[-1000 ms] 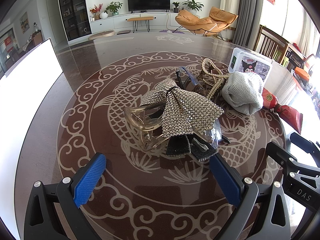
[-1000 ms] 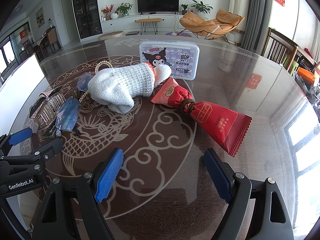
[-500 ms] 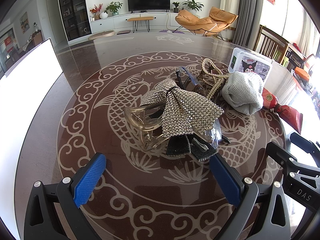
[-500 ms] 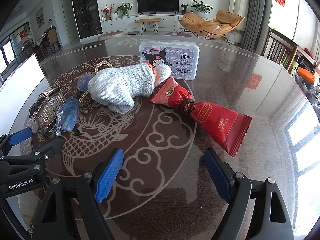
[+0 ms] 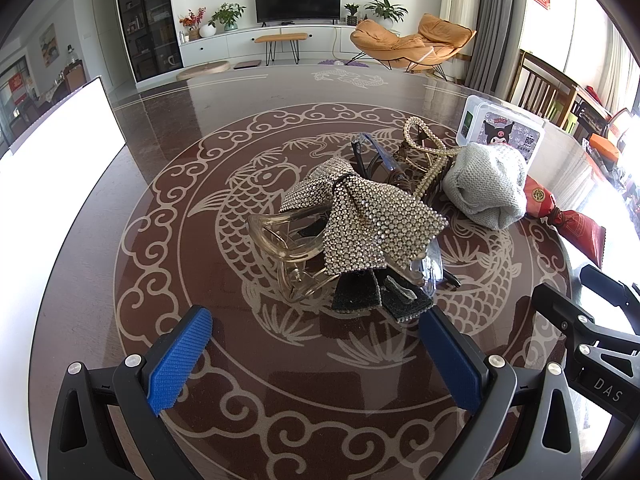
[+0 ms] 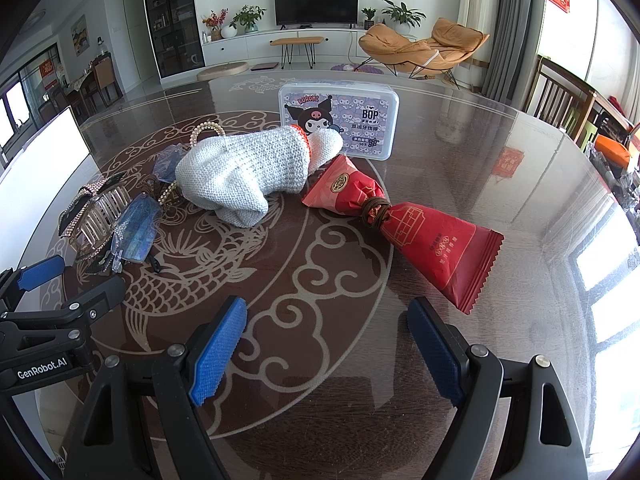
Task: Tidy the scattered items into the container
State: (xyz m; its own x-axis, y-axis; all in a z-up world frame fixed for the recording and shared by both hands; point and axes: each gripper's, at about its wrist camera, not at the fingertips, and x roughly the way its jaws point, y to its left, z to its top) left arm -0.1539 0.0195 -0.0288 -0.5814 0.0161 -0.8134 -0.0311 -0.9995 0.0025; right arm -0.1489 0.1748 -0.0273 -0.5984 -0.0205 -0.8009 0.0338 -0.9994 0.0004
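A rhinestone bow hair clip [image 5: 360, 216] lies on a clear claw clip [image 5: 280, 240] just ahead of my open, empty left gripper [image 5: 316, 344]. Behind them lie blue-lensed glasses [image 5: 376, 152] and a pearl clip [image 5: 424, 148]. A grey knitted glove [image 6: 244, 172] lies mid-table and also shows in the left wrist view [image 5: 486, 184]. A red snack packet [image 6: 400, 220] lies right of the glove, ahead of my open, empty right gripper [image 6: 328, 340]. A Kuromi floss box [image 6: 340, 120] stands behind the glove.
The dark round table [image 5: 120, 208] has a pale carp pattern. A white rectangular container [image 5: 52, 160] stands at the table's left edge, also in the right wrist view [image 6: 40, 152]. Wooden chairs [image 6: 560, 100] stand at the far right.
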